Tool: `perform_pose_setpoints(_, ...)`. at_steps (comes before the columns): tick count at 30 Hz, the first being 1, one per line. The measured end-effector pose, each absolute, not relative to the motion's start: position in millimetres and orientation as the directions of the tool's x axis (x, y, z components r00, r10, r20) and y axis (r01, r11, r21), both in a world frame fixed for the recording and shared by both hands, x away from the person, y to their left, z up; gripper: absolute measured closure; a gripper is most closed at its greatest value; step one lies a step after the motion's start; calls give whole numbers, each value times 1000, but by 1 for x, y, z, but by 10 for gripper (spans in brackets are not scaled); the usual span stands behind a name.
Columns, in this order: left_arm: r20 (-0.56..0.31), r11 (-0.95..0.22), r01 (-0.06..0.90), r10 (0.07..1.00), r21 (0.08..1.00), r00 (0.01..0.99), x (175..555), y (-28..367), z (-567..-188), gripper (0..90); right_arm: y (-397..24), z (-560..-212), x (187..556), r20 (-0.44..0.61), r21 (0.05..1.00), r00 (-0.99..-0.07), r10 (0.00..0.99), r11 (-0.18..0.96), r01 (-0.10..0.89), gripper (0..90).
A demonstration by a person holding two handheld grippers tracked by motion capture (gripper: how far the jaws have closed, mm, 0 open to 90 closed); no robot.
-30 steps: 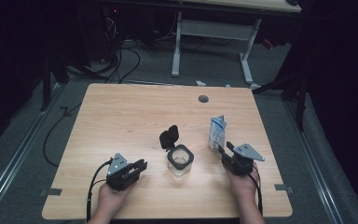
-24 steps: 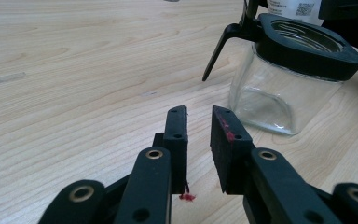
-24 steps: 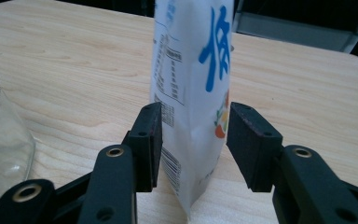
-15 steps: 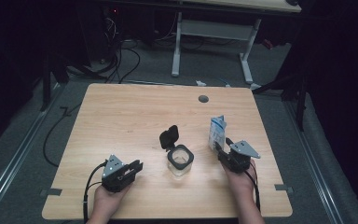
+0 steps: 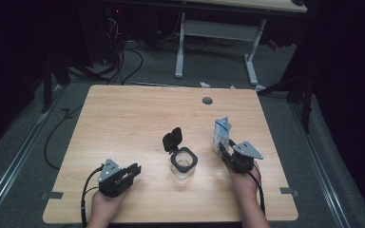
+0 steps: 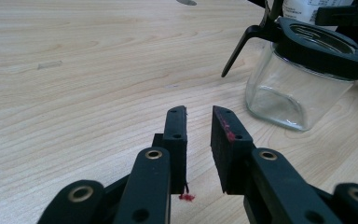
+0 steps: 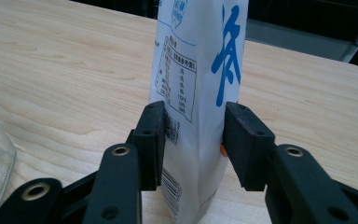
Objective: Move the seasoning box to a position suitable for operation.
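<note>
A white bag with blue print (image 5: 221, 134) (image 7: 198, 70) stands upright on the wooden table (image 5: 123, 114) at the right. My right gripper (image 5: 224, 151) (image 7: 193, 135) reaches it from the near side. Its jaws have just been closing, and both pads now press on the bag's lower part. A clear glass jar (image 5: 184, 164) (image 6: 303, 79) with a black rim stands mid-table, its black lid (image 5: 172, 139) flipped up and back. My left gripper (image 5: 134, 170) (image 6: 199, 121) rests low at the front left, pointing toward the jar, jaws a little apart with nothing between them.
A round grey cable hole (image 5: 207, 100) sits near the table's far edge. Bare wood lies between the jar and the left gripper. A second desk's white legs (image 5: 180, 47) and loose cables (image 5: 123, 57) are on the floor beyond.
</note>
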State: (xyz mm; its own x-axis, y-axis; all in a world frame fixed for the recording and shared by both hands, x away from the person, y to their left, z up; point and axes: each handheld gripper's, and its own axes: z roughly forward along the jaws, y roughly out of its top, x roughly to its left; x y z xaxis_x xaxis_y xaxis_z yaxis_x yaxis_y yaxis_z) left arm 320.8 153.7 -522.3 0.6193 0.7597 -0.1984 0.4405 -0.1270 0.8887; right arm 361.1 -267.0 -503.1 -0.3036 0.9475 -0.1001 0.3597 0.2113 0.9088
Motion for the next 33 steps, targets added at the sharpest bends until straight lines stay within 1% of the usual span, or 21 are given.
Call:
perform_pose_setpoints(4,-200,-126,440,758,889,621,321,153,-522,759,-270,-503,361,-81,909,-313,946,199,366,669)
perform_pose_setpoints(11,-202,-126,441,756,889,623,321,153,-523,758,-270,-502,359,-89,912,-318,944,206,356,744)
perform_pose_setpoints(15,-202,-126,440,755,889,623,321,153,-523,758,-270,-501,357,-88,916,-322,942,204,345,814)
perform_pose_setpoints(18,-201,-127,439,754,889,625,321,153,-523,758,-272,-500,357,-70,917,-326,943,190,351,822)
perform_pose_setpoints(26,-192,-135,432,751,892,632,320,153,-521,739,-273,-499,357,-68,914,-334,940,193,357,826)
perform_pose_setpoints(30,-189,-135,425,748,895,636,320,153,-521,736,-274,-498,357,-20,918,-333,943,150,368,835)
perform_pose_setpoints(33,-188,-136,423,746,896,638,320,153,-521,733,-273,-496,355,-32,919,-325,945,155,362,850)
